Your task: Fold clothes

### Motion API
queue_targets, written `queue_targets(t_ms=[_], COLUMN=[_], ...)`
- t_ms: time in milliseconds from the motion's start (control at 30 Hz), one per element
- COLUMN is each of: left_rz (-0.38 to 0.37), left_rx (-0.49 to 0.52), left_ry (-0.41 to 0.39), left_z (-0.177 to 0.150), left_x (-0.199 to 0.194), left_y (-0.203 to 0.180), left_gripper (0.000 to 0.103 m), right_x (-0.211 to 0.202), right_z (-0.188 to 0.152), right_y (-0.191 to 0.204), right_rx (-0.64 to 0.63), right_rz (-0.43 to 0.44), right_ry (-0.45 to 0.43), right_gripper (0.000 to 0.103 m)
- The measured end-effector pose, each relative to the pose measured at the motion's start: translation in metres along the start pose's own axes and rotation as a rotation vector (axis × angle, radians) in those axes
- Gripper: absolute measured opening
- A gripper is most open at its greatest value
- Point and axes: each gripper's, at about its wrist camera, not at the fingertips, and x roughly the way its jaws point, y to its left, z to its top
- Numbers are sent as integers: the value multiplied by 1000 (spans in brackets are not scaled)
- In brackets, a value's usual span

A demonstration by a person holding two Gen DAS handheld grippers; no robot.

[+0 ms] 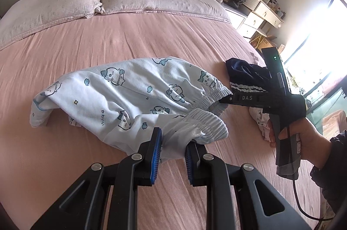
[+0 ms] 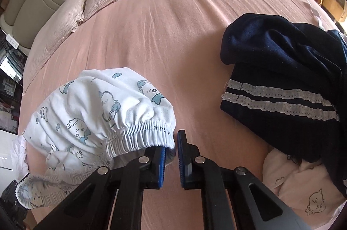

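Fold clothes, early stage. Light blue printed shorts [image 1: 121,91] lie bunched mid-bed on the pink sheet [image 1: 108,39], still rumpled, legs trailing far-left, no flat fold visible yet. Judging by that, the fold itself is barely started; smoothing, folding and the other garments all remain.

Left gripper [image 1: 172,150] is clamped on the near waistband edge of the shorts, cloth pinched between its blue pads. Right gripper [image 2: 171,159] is nearly closed at the elastic waistband's right end; in the left wrist view its tip goes into the waistband opening. A bit of white cloth sits between the pads in the right wrist view, so it reads as a pinch on the shorts, though the contact is thin and partly hidden by the fingers.

Unfolded pile to the right: navy garment [image 2: 288,69] with two white stripes, touching and partly over a pale pink printed garment [image 2: 303,182] near-right.

Hard to tell: how the shorts' underside lies, whether the legs are aligned, what is under the navy piece. The pink garment is cut off by the frame edge. Window glare washes out the far right of the left wrist view. A hand [image 1: 303,136] holding the right gripper's handle is partly cropped.
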Motion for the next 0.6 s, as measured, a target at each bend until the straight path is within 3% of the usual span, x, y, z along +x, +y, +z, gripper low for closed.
queue_targets(t_ms=[267, 433, 600], left_rz=[9, 21, -57], left_rx=[-8, -25, -54], left_ry=[-7, -7, 48], left_z=[-2, -12, -14], left_x=[-9, -18, -14], left_y=[5, 21, 36], left_gripper=[18, 18, 19], right_x=[-12, -25, -32], right_z=[-3, -12, -26], right_y=[8, 2, 6], right_rx=[-29, 6, 9], right_rz=[74, 173, 242], right_ry=[-22, -32, -36], right_gripper=[4, 4, 4])
